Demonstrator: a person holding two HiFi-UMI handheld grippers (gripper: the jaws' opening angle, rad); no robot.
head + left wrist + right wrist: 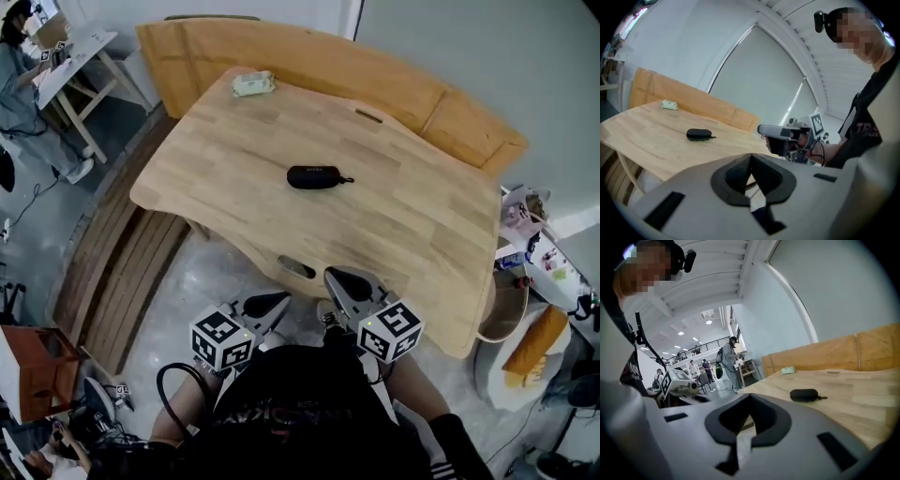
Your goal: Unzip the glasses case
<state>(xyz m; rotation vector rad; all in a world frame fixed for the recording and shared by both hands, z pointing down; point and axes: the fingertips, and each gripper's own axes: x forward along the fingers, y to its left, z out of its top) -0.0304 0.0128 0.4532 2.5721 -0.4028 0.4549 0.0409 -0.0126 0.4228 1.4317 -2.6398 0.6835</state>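
A black zipped glasses case [316, 176] lies in the middle of the wooden table [234, 150], its pull tab to the right. It also shows in the left gripper view as the case [699, 134] and in the right gripper view as the case [804, 394]. Both grippers hang close to my body, before the table's near edge and well short of the case. My left gripper [281, 302] is shut and empty. My right gripper [336, 278] is shut and empty too. Each gripper sees the other: the right gripper [765, 130], the left gripper [693, 386].
A pale green packet [253, 84] lies at the table's far edge. A wooden bench [309, 56] runs behind the table. The tabletop has a slot [296, 267] near my edge. People stand at desks [729, 359] in the room beyond.
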